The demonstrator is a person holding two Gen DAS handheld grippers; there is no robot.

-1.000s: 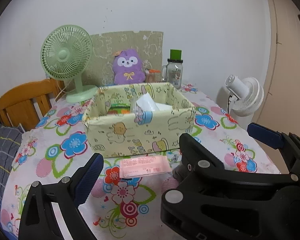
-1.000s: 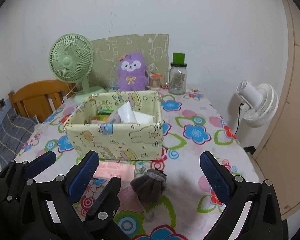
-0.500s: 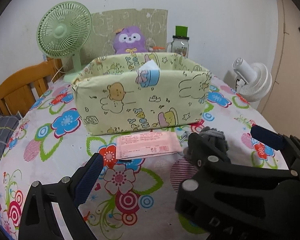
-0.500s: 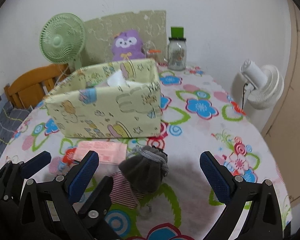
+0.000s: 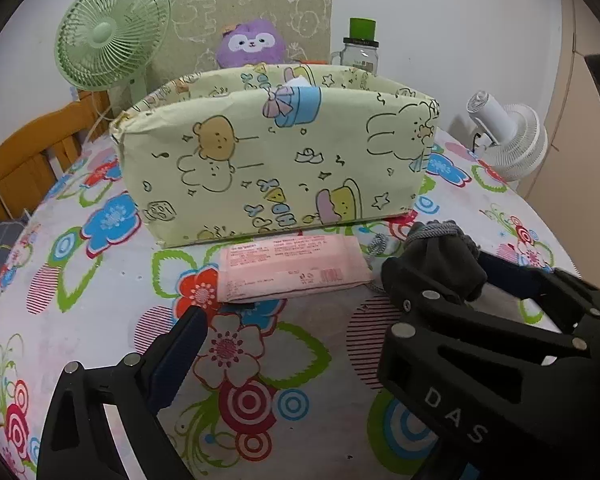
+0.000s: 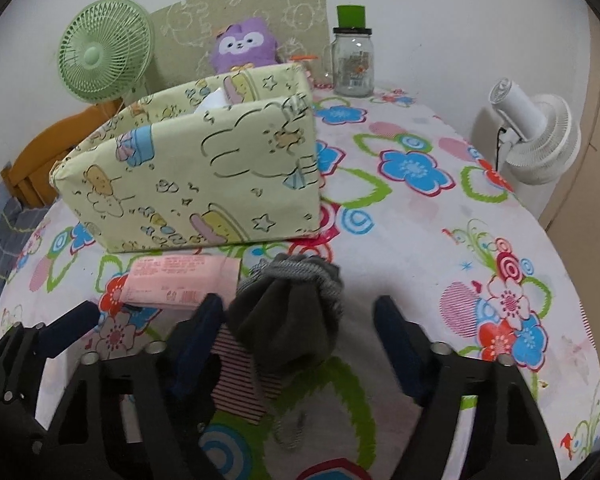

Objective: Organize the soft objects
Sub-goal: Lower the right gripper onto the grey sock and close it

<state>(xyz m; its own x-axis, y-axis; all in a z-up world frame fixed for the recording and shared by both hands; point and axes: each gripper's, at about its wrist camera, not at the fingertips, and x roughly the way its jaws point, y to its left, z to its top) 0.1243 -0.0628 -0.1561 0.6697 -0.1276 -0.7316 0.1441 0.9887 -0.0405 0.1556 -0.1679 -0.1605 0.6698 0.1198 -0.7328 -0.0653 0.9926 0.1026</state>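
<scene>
Right gripper (image 6: pixel 300 320) open wide, straddling grey sock (image 6: pixel 288 316), not clamped. Left gripper (image 5: pixel 292 320) open, empty, near pink packet (image 5: pixel 292 270).

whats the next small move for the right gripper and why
Probably close the right gripper on the gray sock bundle: its open fingers already flank the bundle on the tablecloth, in front of the yellow box.

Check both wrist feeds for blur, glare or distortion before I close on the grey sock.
Left wrist: sharp; fisheye bows the fabric box; black corner vignette; no glare. Right wrist: equally sharp, soft even light, faint shadow by the grey sock between the open right claw fingers.
</scene>
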